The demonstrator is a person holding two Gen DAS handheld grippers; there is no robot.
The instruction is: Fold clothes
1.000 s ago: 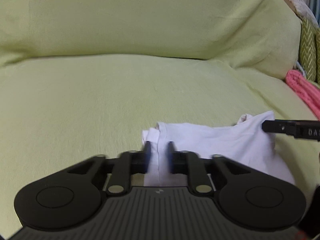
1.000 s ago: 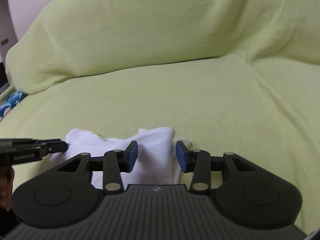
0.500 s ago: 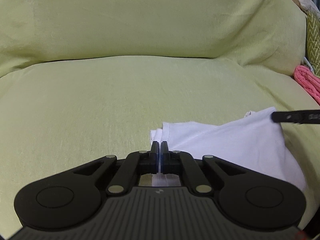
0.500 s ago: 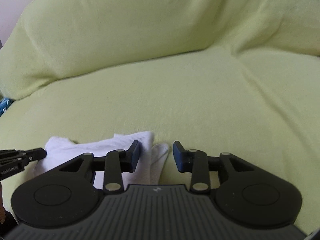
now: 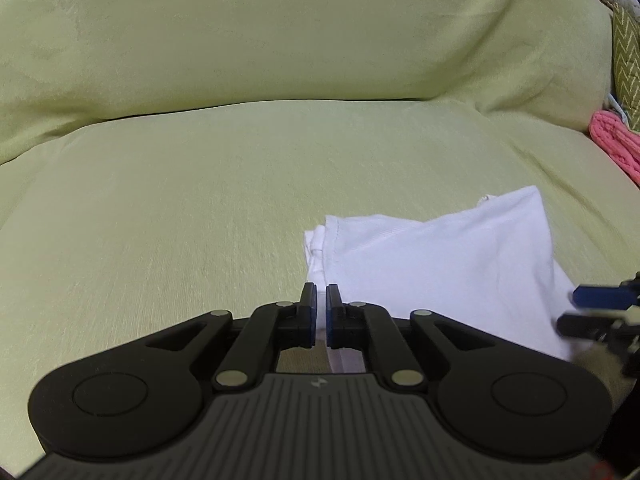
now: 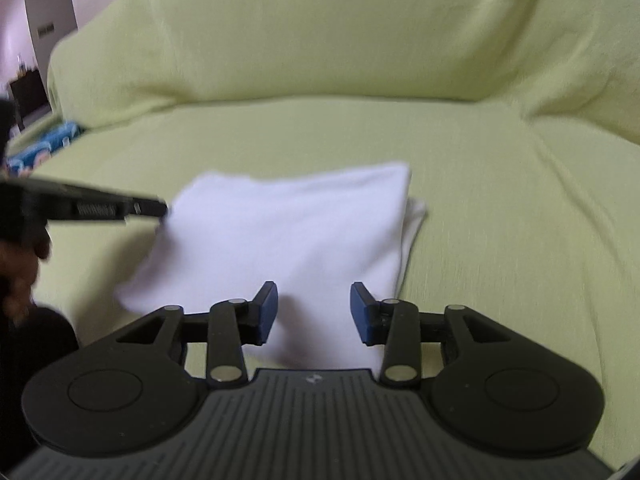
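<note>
- While the left wrist view shows the folded white cotton garment (image 5: pixel 440 268) lying on the lime-green covered sofa seat (image 5: pixel 160 208), the left gripper (image 5: pixel 321 312) has its fingers nearly together with a slim gap; whether they pinch the hem, cannot tell.
- Right wrist view: right gripper (image 6: pixel 313 312) fingers spread above the garment's near edge, holding nothing, probably so the stack settles flat.

Black left gripper (image 5: pixel 321 312), blue pads, ribbed grey body, silver rivets
</note>
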